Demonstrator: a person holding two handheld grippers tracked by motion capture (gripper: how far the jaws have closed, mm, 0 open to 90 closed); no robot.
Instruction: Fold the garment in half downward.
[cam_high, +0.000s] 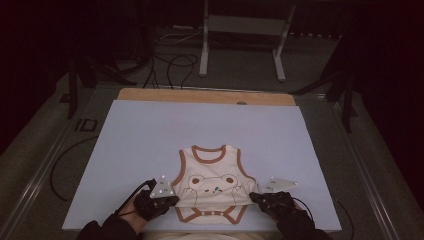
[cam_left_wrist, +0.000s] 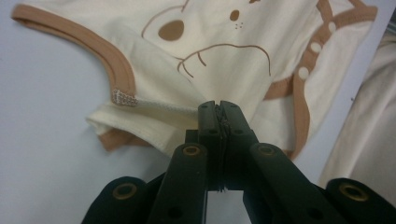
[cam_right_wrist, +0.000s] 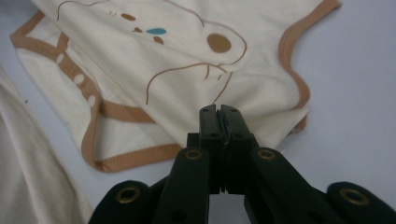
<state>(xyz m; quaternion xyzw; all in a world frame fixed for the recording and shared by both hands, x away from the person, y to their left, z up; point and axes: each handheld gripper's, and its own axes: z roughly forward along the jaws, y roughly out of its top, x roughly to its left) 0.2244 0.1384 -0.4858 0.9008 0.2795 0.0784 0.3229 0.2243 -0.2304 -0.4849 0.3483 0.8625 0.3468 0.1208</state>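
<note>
Your left tongs (cam_high: 171, 198) and right tongs (cam_high: 254, 196) are each clenched on a side edge of the cream bodysuit (cam_high: 214, 180), which lies between them on the worktop (cam_high: 140, 145), neckline pointing away from you.

Pale blue sheet (cam_high: 150, 145) covers the desk, bare wooden edge (cam_high: 200, 96) showing at the far side; beyond, a white metal frame (cam_high: 242, 30) stands on grey floor, black cables (cam_high: 172, 65) looped beside.
</note>
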